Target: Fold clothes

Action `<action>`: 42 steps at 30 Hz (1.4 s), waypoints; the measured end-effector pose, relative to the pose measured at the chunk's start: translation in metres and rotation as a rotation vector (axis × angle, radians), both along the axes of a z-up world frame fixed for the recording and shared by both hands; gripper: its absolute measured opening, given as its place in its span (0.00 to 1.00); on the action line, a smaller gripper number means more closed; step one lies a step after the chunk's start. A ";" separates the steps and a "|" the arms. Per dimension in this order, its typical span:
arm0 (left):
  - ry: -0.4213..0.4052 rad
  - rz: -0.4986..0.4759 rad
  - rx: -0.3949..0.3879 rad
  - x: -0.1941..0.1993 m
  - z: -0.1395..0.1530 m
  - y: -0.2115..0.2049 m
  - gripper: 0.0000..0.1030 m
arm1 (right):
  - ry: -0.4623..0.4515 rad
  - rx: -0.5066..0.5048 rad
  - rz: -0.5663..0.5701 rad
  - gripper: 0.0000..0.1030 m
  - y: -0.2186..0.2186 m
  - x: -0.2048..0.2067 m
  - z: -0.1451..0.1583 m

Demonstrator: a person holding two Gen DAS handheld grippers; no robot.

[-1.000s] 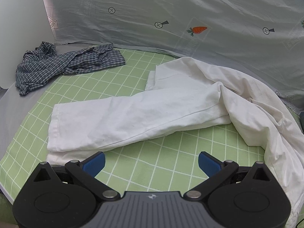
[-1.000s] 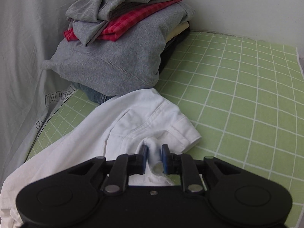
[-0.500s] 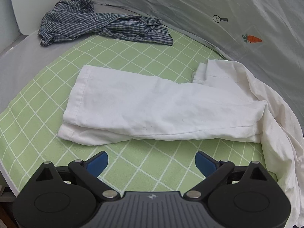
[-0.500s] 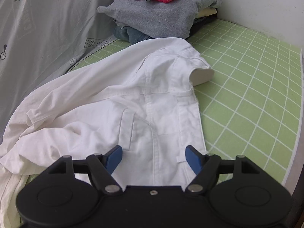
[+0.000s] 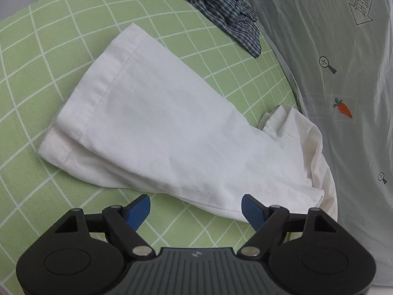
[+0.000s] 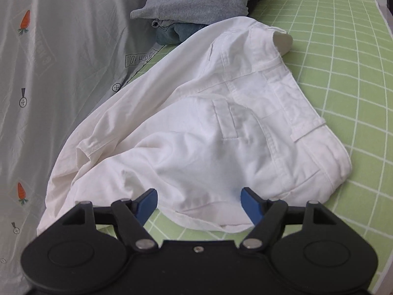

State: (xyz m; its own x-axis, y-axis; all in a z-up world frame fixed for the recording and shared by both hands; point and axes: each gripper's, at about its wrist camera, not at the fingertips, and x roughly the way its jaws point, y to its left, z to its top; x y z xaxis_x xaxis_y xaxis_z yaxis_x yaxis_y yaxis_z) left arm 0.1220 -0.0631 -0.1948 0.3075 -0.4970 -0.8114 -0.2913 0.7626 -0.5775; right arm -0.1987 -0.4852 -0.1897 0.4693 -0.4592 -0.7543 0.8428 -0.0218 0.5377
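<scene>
White trousers (image 5: 157,127) lay on the green checked sheet (image 5: 49,49), legs stacked, waistband (image 6: 289,113) end bunched. Left gripper (image 5: 196,207), fingers spread and just closing, hovered at the legs' near edge; right gripper (image 6: 199,205), spread, held nothing. Risk: pinching one layer only would drag the stacked legs apart.

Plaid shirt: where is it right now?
In the left wrist view, the plaid shirt lies crumpled at the top, on the green grid sheet beside the grey carrot-print cover, beyond the white trousers.
</scene>
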 end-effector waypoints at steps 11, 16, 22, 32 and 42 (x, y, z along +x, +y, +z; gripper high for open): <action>0.022 0.061 -0.085 0.002 -0.013 -0.005 0.79 | -0.267 0.267 -0.251 0.66 -0.005 -0.035 -0.037; 0.039 0.123 -0.042 0.005 -0.016 0.003 0.64 | -0.245 0.290 -0.231 0.53 -0.013 -0.037 -0.041; 0.092 0.162 -0.057 0.010 -0.025 0.014 0.44 | -0.271 0.395 -0.316 0.33 -0.014 -0.058 -0.044; 0.090 0.134 -0.076 0.008 -0.016 0.017 0.44 | -0.315 0.562 -0.449 0.60 0.014 -0.074 -0.044; 0.100 0.163 -0.103 0.014 -0.020 0.022 0.41 | -0.245 0.426 -0.383 0.25 -0.022 -0.055 -0.043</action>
